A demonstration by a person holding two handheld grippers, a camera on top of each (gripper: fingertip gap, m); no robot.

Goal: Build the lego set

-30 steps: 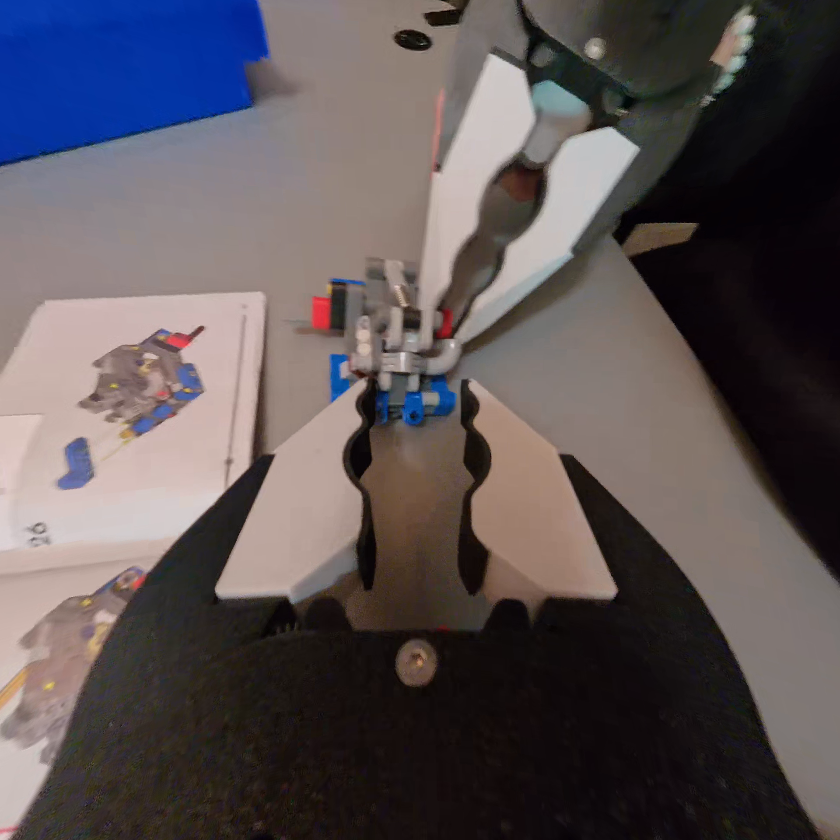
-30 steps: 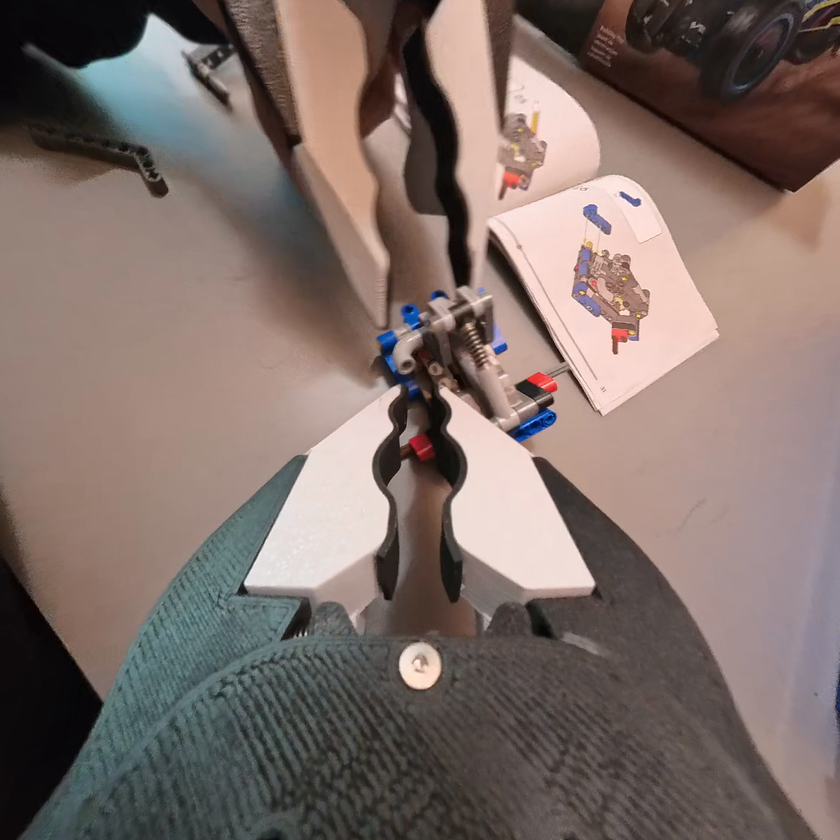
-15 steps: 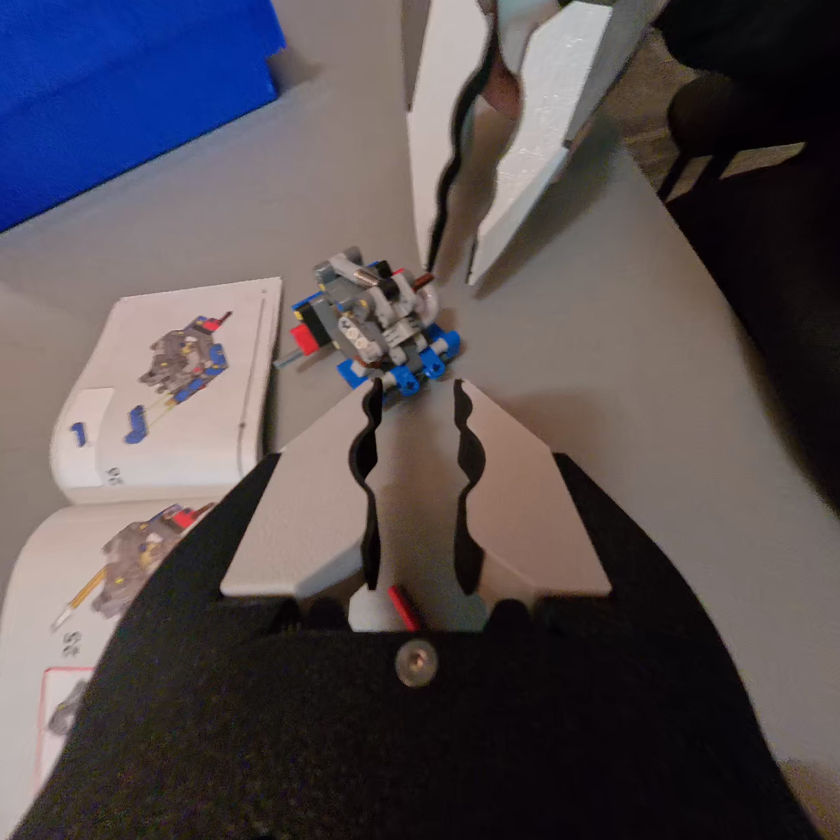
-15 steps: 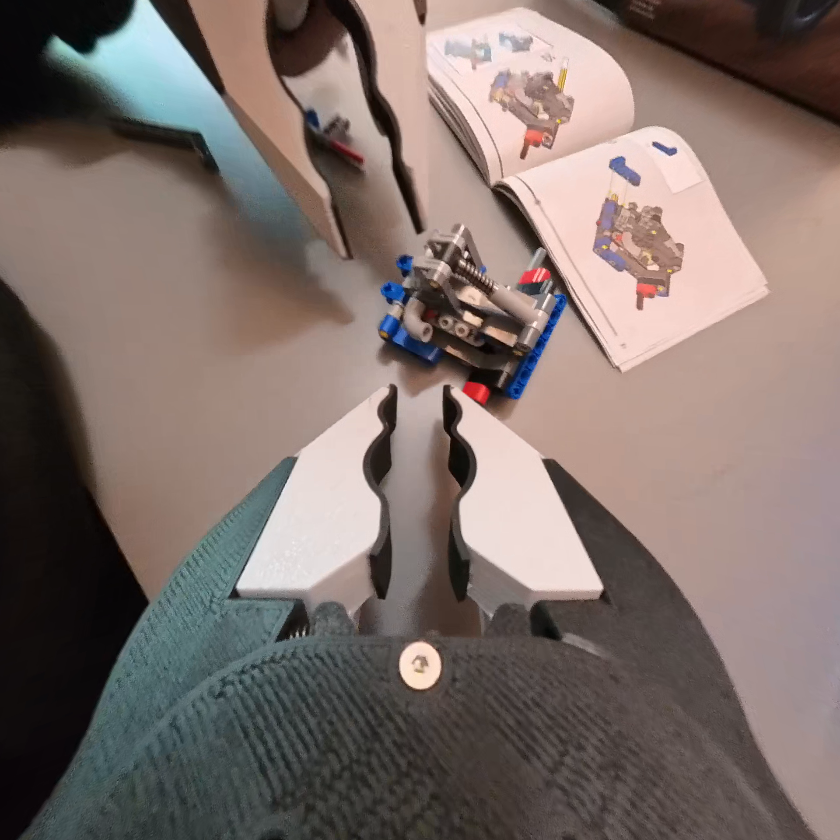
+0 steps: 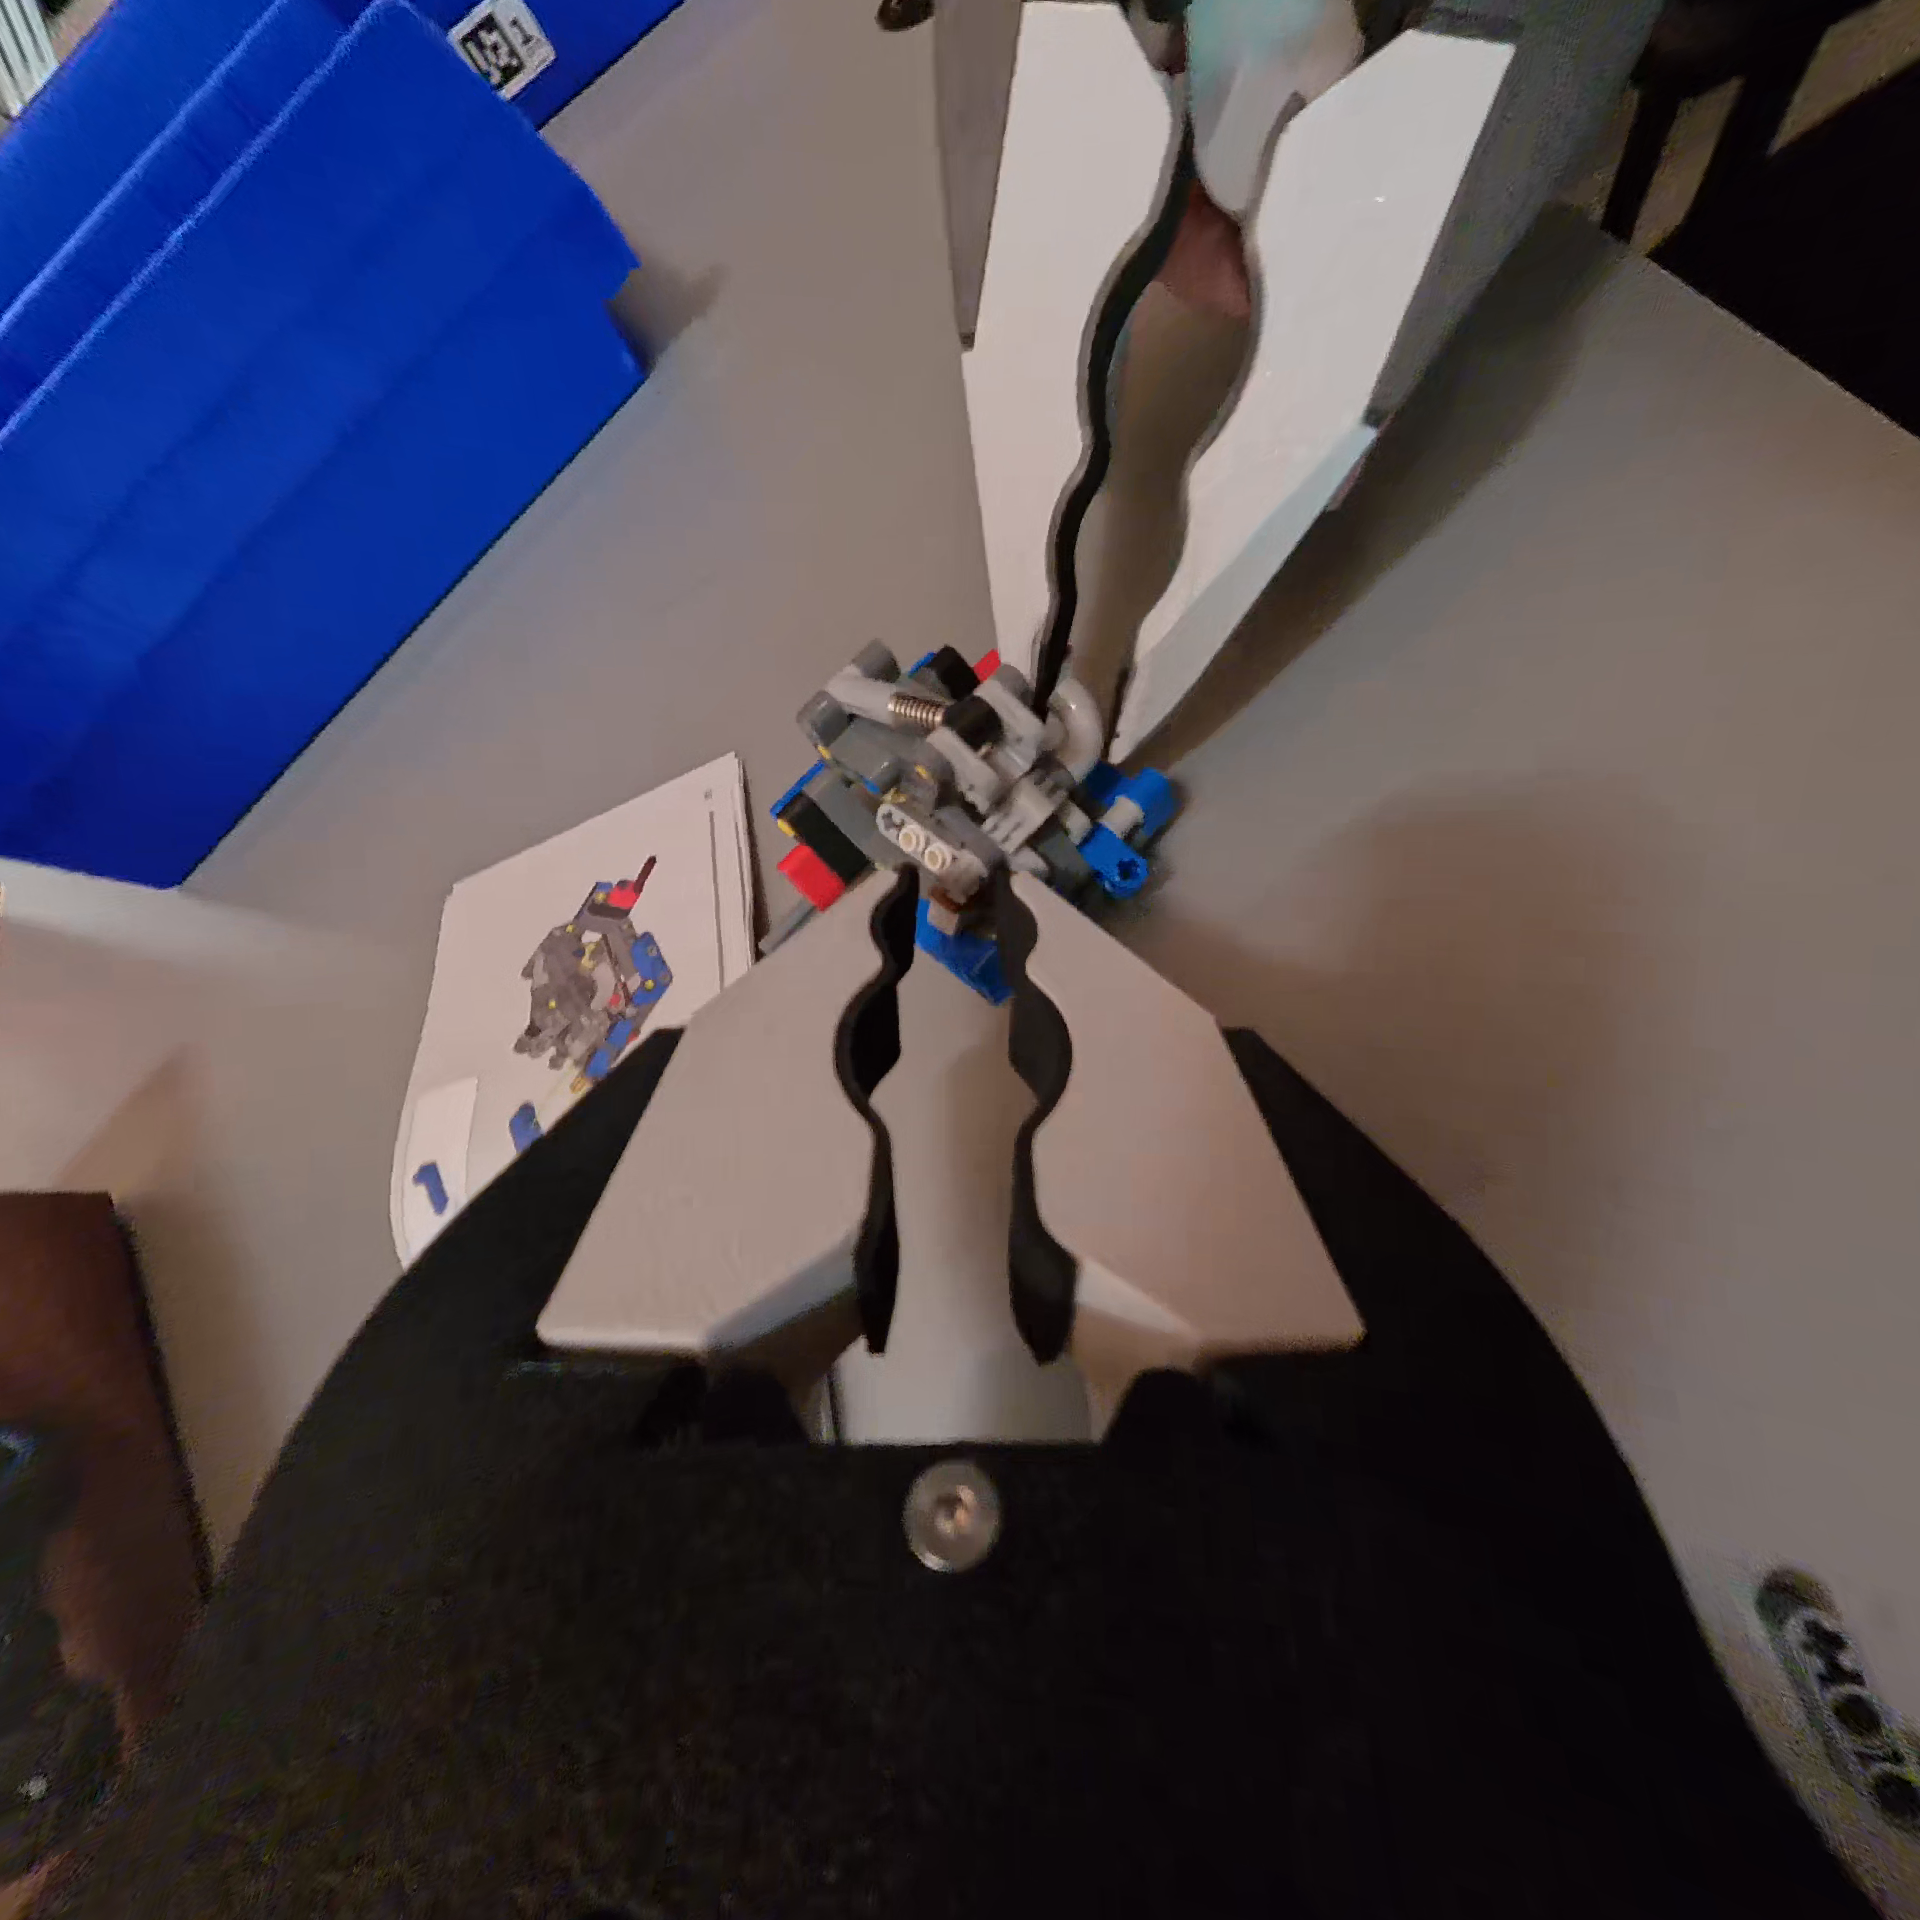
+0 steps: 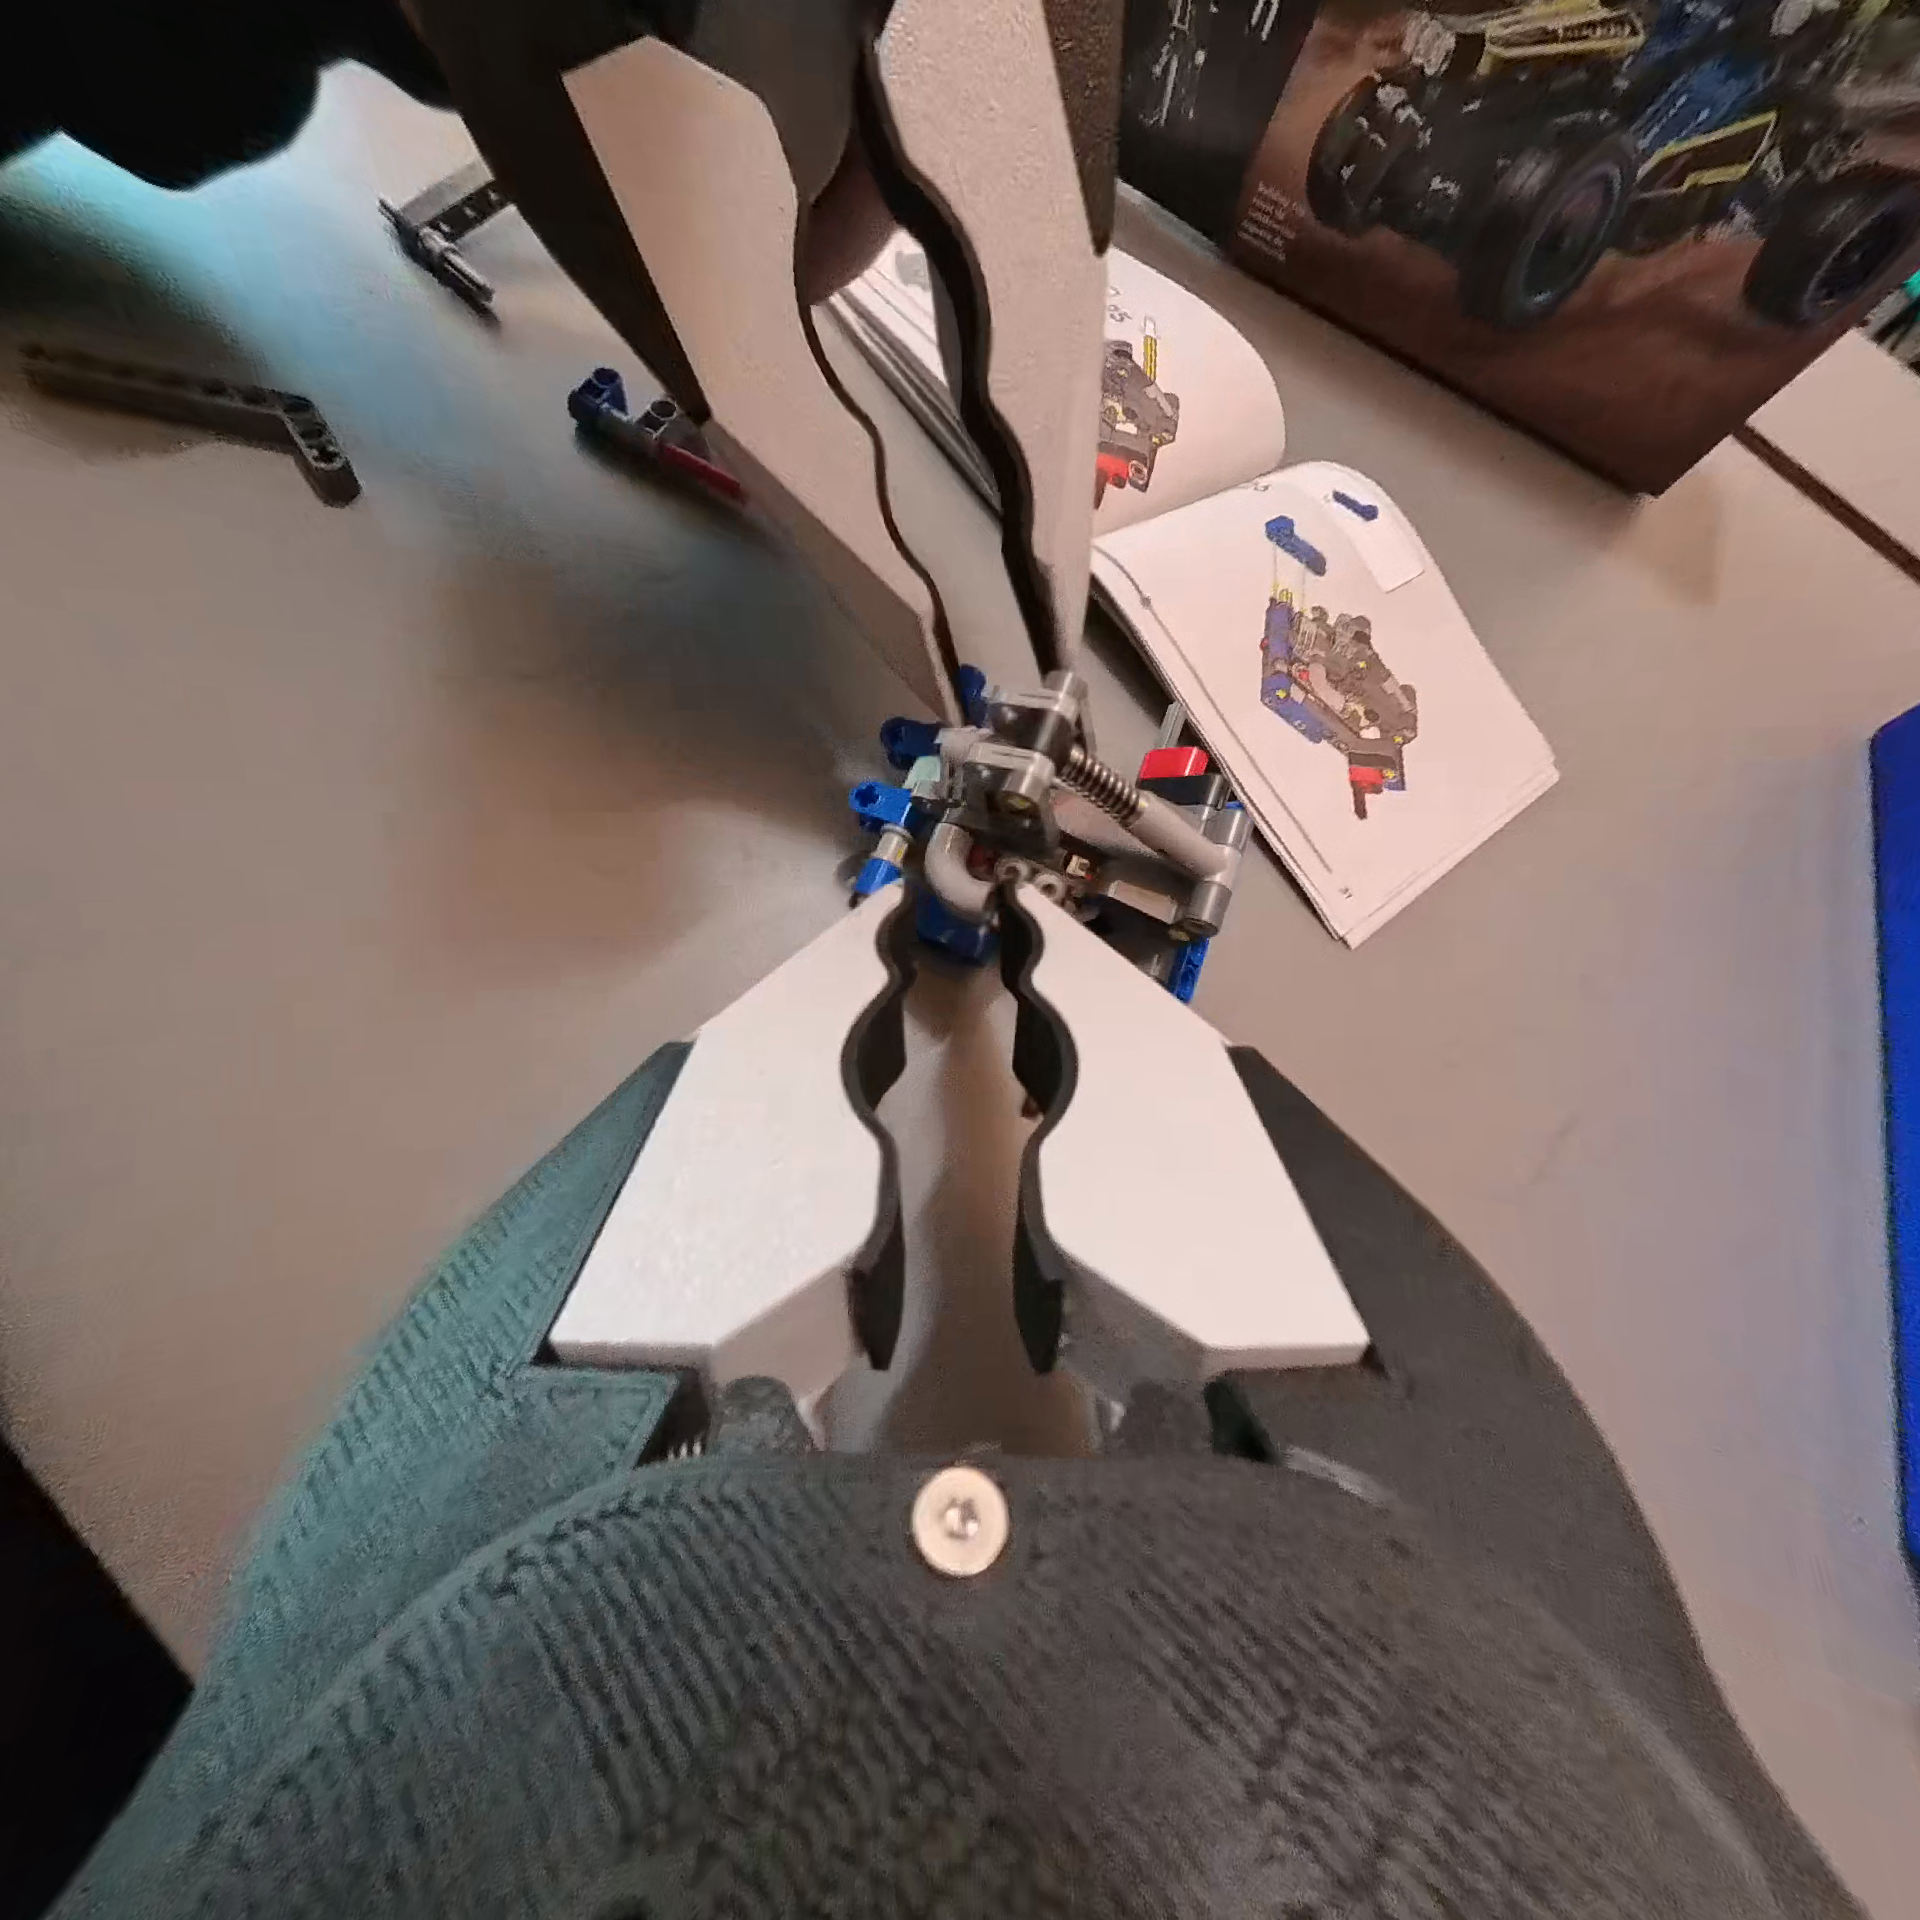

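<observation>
Tongs x2 (image 5: 956,914) (image 6: 951,914), 1 lego assy (image 5: 966,790), 1 manual (image 6: 1351,686)

You get dim, warm light on the grey table (image 5: 1558,935), soft shadows beneath both grippers, strong fisheye bending at edges (foreground mounts blurred), bluish cast far left in the right wrist view

The left gripper (image 5: 956,904) pinched the near end of the lego assembly (image 5: 961,790) on the table (image 5: 1507,935); the right gripper (image 5: 1081,686) met its far end, beside the booklet (image 5: 613,935).
</observation>
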